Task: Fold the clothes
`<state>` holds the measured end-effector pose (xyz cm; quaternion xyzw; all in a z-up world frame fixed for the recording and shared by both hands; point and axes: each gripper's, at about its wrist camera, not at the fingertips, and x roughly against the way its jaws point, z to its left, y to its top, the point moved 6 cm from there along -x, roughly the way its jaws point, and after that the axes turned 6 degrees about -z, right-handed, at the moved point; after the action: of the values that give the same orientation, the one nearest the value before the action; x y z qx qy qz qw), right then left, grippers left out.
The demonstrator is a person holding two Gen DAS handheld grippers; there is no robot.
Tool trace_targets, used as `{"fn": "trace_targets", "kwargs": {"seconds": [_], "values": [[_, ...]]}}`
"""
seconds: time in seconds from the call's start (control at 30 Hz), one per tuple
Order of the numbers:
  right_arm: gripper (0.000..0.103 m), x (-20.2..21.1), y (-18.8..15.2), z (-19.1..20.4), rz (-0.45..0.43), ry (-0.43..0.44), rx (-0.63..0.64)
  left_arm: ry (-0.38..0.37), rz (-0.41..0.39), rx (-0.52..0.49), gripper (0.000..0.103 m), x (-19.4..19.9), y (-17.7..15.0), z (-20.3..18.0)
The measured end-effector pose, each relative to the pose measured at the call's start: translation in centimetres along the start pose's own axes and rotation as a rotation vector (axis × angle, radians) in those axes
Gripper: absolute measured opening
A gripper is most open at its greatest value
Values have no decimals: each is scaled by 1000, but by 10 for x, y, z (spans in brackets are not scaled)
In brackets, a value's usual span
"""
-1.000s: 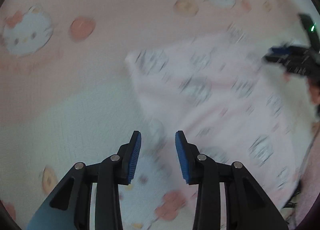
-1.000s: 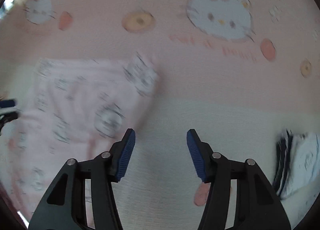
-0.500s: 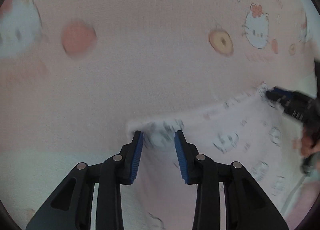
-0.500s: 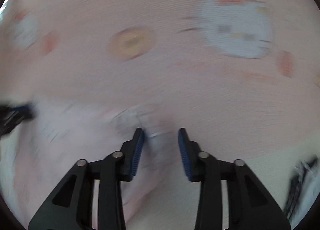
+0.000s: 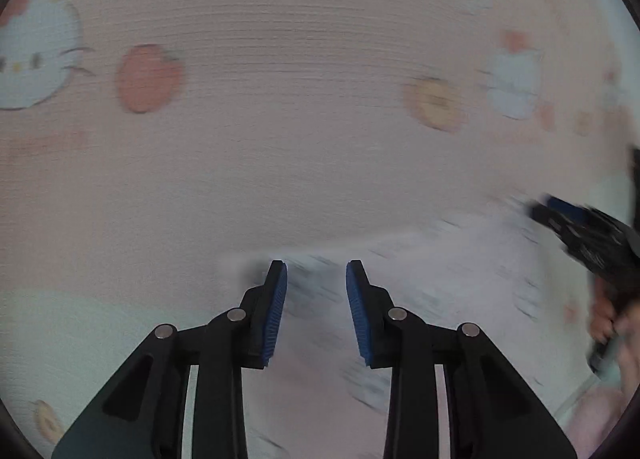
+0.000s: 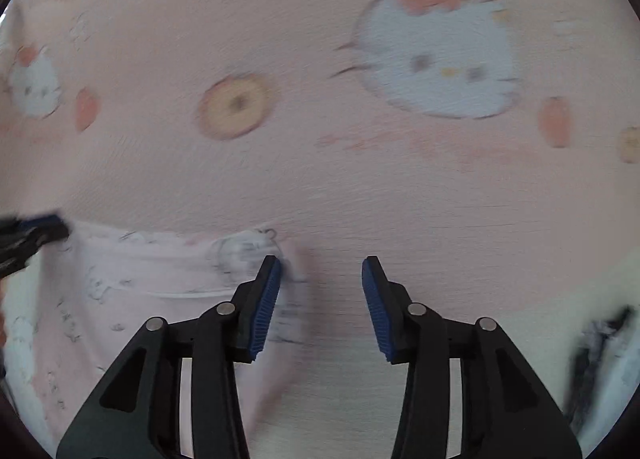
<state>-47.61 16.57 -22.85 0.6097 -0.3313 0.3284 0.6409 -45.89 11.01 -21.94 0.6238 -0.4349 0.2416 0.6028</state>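
A pale pink garment with small grey prints (image 5: 460,279) lies flat on a pink cartoon-cat bed sheet (image 5: 300,119). My left gripper (image 5: 316,271) is open, its jaws straddling the garment's far left corner. The right gripper shows at the right edge of the left wrist view (image 5: 580,231), at the garment's far right corner. In the right wrist view the garment (image 6: 140,299) lies to the left; my right gripper (image 6: 322,267) is open with its left finger (image 6: 266,299) over the garment's far right corner. The left gripper shows at that view's left edge (image 6: 28,235).
A folded black and white garment (image 6: 600,359) lies at the right edge of the right wrist view. A hand (image 5: 612,323) shows at the right edge of the left wrist view. The sheet (image 6: 360,179) stretches far beyond the garment.
Both grippers have moved forward over the garment to its far corners. The right gripper's jaws have widened since half a second ago. The view is blurred by motion.
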Motion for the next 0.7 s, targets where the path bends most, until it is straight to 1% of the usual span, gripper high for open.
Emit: {"fn": "trace_targets", "kwargs": {"seconds": [0.03,0.07,0.1,0.13,0.17,0.23,0.27,0.3,0.37,0.4,0.43,0.47,0.53,0.57,0.6,0.63,0.67,0.7], "values": [[45,6,-8,-1,18,36,-31,-21,-15,-71,33,6,-7,-21],[45,13,-22,-2,31,60,-55,-54,-22,-140,33,9,-14,-47],[48,21,-37,-3,44,85,-78,-96,-18,-193,33,10,-20,-74],[50,28,-52,-4,57,109,-102,-118,-8,-230,33,8,-25,-95],[51,36,-67,-5,70,134,-125,-131,4,-260,34,5,-29,-114],[51,51,-96,-5,99,177,-175,-111,21,-295,34,-4,-28,-132],[51,58,-109,-2,120,185,-210,-109,31,-293,34,-11,-25,-137],[51,64,-122,1,137,190,-234,-132,47,-271,34,-17,-23,-138],[51,74,-143,9,151,182,-246,-218,94,-243,34,-23,-21,-142],[53,78,-153,15,160,181,-245,-236,115,-257,34,-33,-19,-149],[55,78,-158,24,171,181,-224,-230,126,-270,35,-41,-16,-154],[58,78,-160,32,177,173,-192,-218,131,-278,39,-46,-12,-159],[65,78,-164,49,192,167,-133,-193,143,-293,45,-56,-4,-167],[72,79,-166,59,206,198,-120,-181,149,-301,46,-61,0,-172],[73,82,-169,70,219,244,-95,-169,155,-308,46,-66,3,-176],[73,84,-171,80,228,285,-68,-161,140,-292,46,-64,8,-175],[68,85,-171,83,229,301,-63,-155,113,-261,46,-59,13,-172],[62,85,-168,79,224,291,-87,-150,86,-230,46,-54,17,-168]]}}
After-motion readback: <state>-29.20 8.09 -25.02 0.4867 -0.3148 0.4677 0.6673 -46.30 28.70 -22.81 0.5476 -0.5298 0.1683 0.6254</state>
